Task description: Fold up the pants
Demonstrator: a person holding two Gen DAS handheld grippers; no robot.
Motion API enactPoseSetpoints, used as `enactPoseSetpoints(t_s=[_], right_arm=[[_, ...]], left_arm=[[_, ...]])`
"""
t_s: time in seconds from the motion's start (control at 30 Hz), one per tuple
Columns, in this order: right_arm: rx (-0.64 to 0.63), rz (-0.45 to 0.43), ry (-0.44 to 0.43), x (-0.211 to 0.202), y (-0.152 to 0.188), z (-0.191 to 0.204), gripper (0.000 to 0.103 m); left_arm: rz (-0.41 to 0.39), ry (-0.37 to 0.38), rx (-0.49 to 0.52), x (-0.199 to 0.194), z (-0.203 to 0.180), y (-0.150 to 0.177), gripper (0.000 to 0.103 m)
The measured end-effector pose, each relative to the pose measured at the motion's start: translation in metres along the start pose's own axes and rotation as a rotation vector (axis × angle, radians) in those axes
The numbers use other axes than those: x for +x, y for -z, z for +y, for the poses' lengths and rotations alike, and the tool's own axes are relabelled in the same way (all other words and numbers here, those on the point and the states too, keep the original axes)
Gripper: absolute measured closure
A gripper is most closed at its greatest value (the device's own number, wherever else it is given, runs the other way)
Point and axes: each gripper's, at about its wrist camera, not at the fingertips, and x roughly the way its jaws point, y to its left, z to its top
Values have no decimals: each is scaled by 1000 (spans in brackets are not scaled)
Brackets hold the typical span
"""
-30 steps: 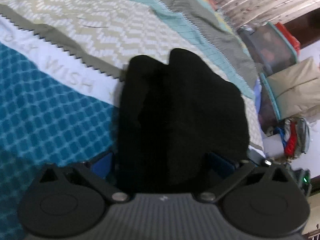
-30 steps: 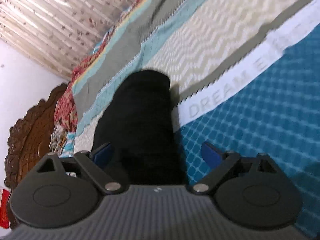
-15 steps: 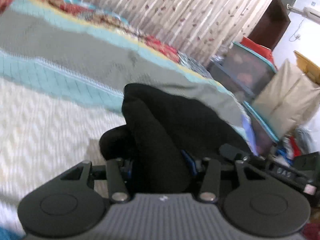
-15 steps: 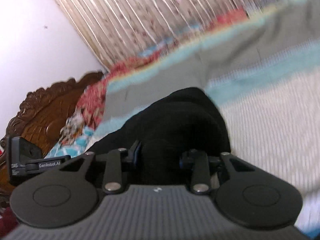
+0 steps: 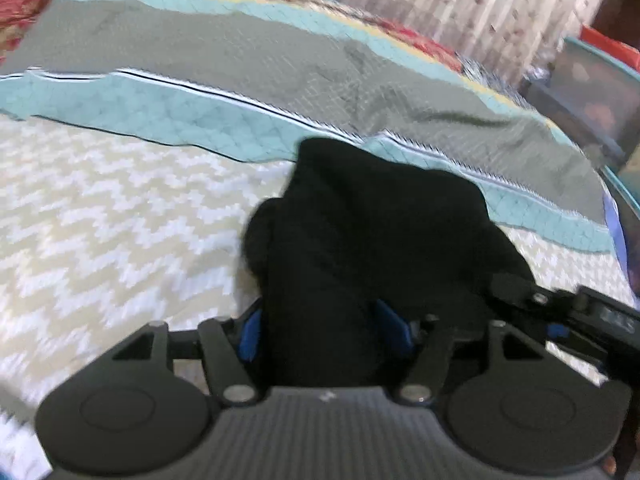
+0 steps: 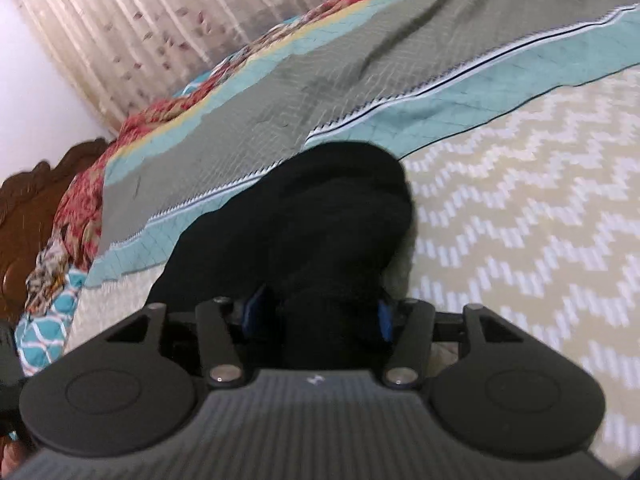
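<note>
Black pants (image 5: pixel 372 240) lie bunched in a thick fold on the bedspread (image 5: pixel 120 216), over its chevron band near the teal stripe. My left gripper (image 5: pixel 322 330) straddles the near end of the bundle. Its jaws are opening, with cloth still between the blue pads (image 5: pixel 249 334) but no longer squeezed. In the right wrist view the same pants (image 6: pixel 320 208) run away from my right gripper (image 6: pixel 320 312). Its jaws are opening too, around a fold that they no longer pinch. The body of the right gripper (image 5: pixel 568 312) shows at the right of the left wrist view.
The quilted bedspread (image 6: pixel 520 184) has grey, teal and floral bands farther back. A carved wooden headboard (image 6: pixel 24 208) stands at the left. Patterned curtains (image 6: pixel 132 12) hang behind the bed. Storage boxes (image 5: pixel 592 80) stand beyond the bed's right edge.
Both grippers shut on the near end of the pants, carried it up the bed from the blue band to the chevron band, and now their jaws stand wider again.
</note>
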Motion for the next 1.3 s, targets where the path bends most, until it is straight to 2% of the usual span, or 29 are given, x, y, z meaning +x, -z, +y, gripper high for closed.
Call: enactPoseSetpoints(t_s=[0.07, 0.27, 0.4, 0.57, 0.7, 0.87, 1.07, 1.3], right_arm=[[-1, -33, 25, -21, 7, 4, 33], [-81, -2, 99, -66, 60, 19, 33], [-126, 60, 137, -90, 99, 29, 31], [-135, 130, 191, -124, 146, 35, 27], [-131, 152, 212, -148, 174, 35, 24], [-146, 162, 200, -169, 197, 44, 23], [-111, 158, 185, -182, 203, 46, 22], [-98, 136, 170, -200, 214, 59, 22]], left_arm=[[-10, -30, -14, -18, 4, 15, 41], [-12, -102, 34, -73, -1, 71, 39], [11, -147, 92, -105, -11, 114, 36], [57, -205, 136, -130, -25, 159, 31], [103, -205, 137, -144, -30, 188, 29], [97, -201, 150, -166, -38, 208, 26], [106, -194, 154, -188, -43, 222, 25], [79, -178, 156, -214, -46, 230, 24]])
